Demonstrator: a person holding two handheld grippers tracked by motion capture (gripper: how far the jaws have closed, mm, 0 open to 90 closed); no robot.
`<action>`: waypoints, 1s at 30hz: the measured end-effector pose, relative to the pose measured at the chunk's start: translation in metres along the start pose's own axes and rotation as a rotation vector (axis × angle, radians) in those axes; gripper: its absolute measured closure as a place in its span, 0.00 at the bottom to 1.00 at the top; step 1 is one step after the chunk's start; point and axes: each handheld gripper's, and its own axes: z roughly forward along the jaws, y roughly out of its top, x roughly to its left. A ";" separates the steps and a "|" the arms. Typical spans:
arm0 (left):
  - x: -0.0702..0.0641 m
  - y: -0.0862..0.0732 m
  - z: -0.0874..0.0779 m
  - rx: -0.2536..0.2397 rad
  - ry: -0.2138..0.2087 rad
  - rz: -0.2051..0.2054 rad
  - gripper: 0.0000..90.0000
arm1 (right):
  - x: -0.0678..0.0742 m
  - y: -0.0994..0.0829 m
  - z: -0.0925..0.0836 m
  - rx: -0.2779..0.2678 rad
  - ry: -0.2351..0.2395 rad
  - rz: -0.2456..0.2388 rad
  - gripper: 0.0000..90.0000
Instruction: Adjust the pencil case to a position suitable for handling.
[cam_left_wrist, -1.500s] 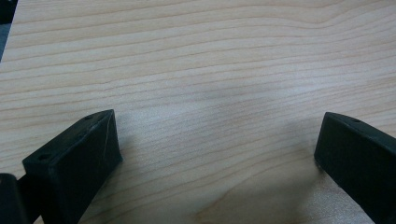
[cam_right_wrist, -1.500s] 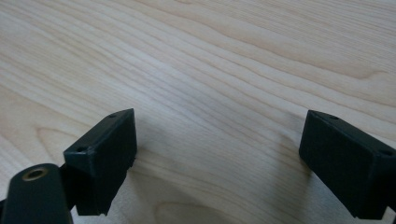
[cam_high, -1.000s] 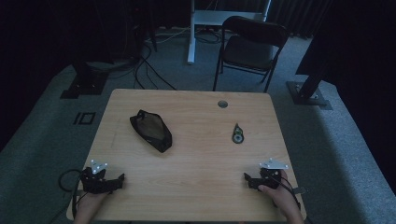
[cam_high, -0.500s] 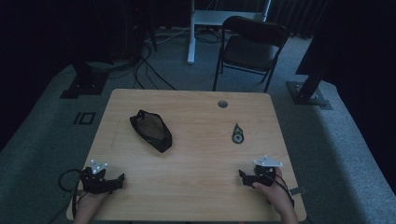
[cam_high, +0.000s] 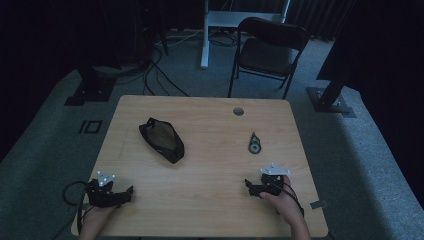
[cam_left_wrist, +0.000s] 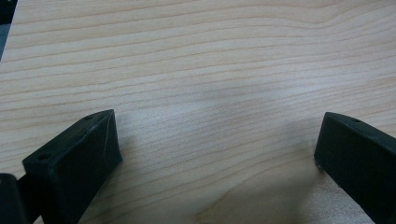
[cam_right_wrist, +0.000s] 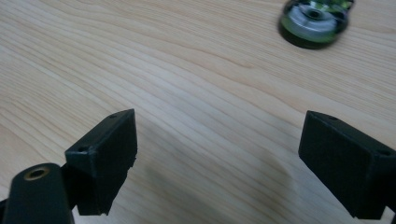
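Observation:
A black mesh pouch (cam_high: 162, 139) lies on the left half of the wooden table (cam_high: 210, 165). A small round dark-green object with a silver centre (cam_high: 254, 144) lies right of the middle, and it is at the top of the right gripper view (cam_right_wrist: 314, 21). My left gripper (cam_high: 126, 194) rests at the near left edge, open, with bare wood between its jaws (cam_left_wrist: 217, 154). My right gripper (cam_high: 251, 187) sits at the near right, open and empty (cam_right_wrist: 217, 158), well short of the round object.
A grommet hole (cam_high: 238, 111) sits near the table's far edge. Beyond the table stand a dark folding chair (cam_high: 267, 50), a white desk frame (cam_high: 205, 30) and stand bases with cables on the grey carpet. A cable loops off the table's near left corner (cam_high: 70, 192).
My right gripper has shifted left and slightly forward over the table. The left gripper, the pouch and the round object have stayed put.

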 end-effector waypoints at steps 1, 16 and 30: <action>0.000 0.000 0.000 0.000 0.000 0.000 0.00 | 0.002 0.001 0.002 -0.002 0.004 -0.002 0.13; 0.000 0.000 0.000 -0.001 0.000 -0.002 0.00 | 0.037 0.036 0.026 -0.040 0.092 -0.043 0.15; 0.000 0.000 0.000 -0.002 0.000 -0.002 0.00 | 0.068 0.063 0.044 -0.046 0.152 -0.119 0.15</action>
